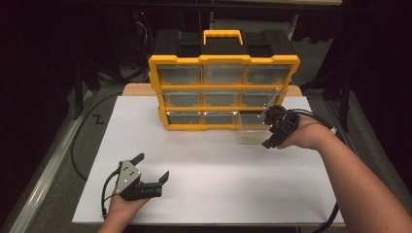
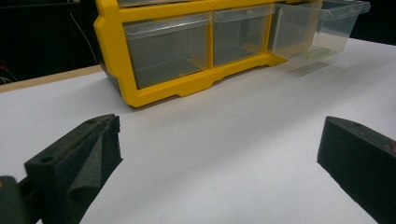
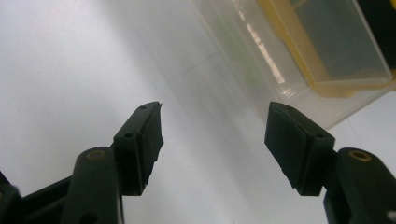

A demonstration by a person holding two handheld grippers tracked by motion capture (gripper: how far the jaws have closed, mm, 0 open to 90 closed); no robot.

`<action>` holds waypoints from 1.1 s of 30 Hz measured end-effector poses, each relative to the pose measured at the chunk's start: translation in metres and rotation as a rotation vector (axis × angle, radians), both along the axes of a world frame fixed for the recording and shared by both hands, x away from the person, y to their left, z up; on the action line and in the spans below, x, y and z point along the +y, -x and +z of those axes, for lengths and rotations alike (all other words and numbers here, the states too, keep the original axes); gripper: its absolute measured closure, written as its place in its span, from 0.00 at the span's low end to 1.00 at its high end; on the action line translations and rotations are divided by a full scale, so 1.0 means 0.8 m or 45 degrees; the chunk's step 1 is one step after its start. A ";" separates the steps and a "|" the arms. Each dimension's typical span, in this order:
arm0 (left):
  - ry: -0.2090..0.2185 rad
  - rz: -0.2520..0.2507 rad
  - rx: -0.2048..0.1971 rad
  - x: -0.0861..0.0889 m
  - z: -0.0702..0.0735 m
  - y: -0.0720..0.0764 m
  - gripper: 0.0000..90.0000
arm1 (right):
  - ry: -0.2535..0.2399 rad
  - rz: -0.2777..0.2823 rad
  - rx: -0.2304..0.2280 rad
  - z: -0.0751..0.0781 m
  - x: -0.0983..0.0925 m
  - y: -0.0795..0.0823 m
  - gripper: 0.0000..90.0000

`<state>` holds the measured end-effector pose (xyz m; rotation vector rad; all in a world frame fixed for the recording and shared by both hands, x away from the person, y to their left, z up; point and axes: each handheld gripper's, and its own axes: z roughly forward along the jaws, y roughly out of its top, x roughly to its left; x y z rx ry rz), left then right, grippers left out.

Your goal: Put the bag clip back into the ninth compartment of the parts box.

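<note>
1. The clear drawer [image 1: 251,130] is seen pulled out of the yellow organizer [image 1: 223,92], toward the tabletop's [image 1: 204,194] far right corner.
2. The right hand-held gripper [image 1: 272,127] stands apart beside it, nothing clamped.
3. The left hand-held gripper [image 1: 151,167] rests open near the front-left edge.
4. A careless nudge could tip the drawer out.

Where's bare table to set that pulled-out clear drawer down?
Widest free patch: white table between the yellow organizer and the left gripper. The strip left of the organizer is also bare. It is crowded at the right front corner, where the clear drawer sits beside the right gripper, jaws open.
</note>
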<state>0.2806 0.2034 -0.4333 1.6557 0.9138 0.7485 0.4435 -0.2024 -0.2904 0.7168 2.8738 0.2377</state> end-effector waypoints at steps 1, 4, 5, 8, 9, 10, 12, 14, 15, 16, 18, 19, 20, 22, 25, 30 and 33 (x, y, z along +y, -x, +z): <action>0.000 0.000 0.000 0.000 0.000 0.000 0.00 | -0.008 -0.003 0.003 -0.001 -0.001 0.001 0.42; 0.001 0.001 0.000 0.000 0.000 0.000 0.00 | -0.012 -0.016 0.003 -0.004 -0.006 0.006 0.40; 0.000 0.000 0.000 0.000 0.000 0.000 0.00 | -0.010 -0.024 0.005 -0.005 -0.008 0.007 0.40; -0.001 -0.001 0.001 0.000 0.000 0.000 0.00 | -0.013 -0.028 0.008 -0.009 -0.014 0.011 0.39; -0.002 -0.001 0.002 0.000 0.000 0.000 0.00 | -0.013 -0.028 0.012 -0.010 -0.015 0.012 0.38; 0.001 0.001 0.001 0.000 0.000 0.000 0.00 | -0.008 -0.035 0.017 -0.011 -0.017 0.014 0.37; 0.001 0.001 0.002 -0.001 0.000 -0.001 0.00 | 0.000 -0.041 0.019 -0.014 -0.020 0.016 0.35; 0.000 0.001 0.002 -0.001 -0.001 -0.001 0.00 | 0.003 -0.048 0.021 -0.016 -0.022 0.019 0.34; 0.000 0.001 0.002 -0.001 -0.001 -0.001 0.00 | 0.000 -0.051 0.021 -0.016 -0.024 0.019 0.34; -0.001 0.000 0.003 -0.001 -0.001 -0.001 0.00 | -0.004 -0.053 0.019 -0.018 -0.025 0.020 0.32; -0.002 0.000 0.004 -0.001 -0.001 0.000 0.00 | 0.005 -0.068 0.018 -0.020 -0.027 0.023 0.30; -0.001 0.001 0.004 -0.001 -0.001 0.000 0.00 | 0.003 -0.067 0.021 -0.021 -0.028 0.023 0.29; -0.001 0.002 0.003 -0.001 -0.001 0.000 0.00 | 0.002 -0.071 0.019 -0.023 -0.029 0.024 0.28; 0.000 0.003 0.003 -0.001 0.000 0.000 0.00 | 0.008 -0.073 0.020 -0.026 -0.029 0.027 0.25; 0.002 0.002 0.003 -0.001 -0.001 0.000 0.00 | 0.009 -0.075 0.028 -0.031 -0.030 0.029 0.23; 0.001 -0.002 0.001 -0.001 0.000 0.000 0.00 | 0.022 -0.089 0.039 -0.042 -0.033 0.034 0.19; 0.004 0.000 0.002 -0.001 -0.001 0.000 0.00 | 0.018 -0.099 0.048 -0.050 -0.035 0.036 0.18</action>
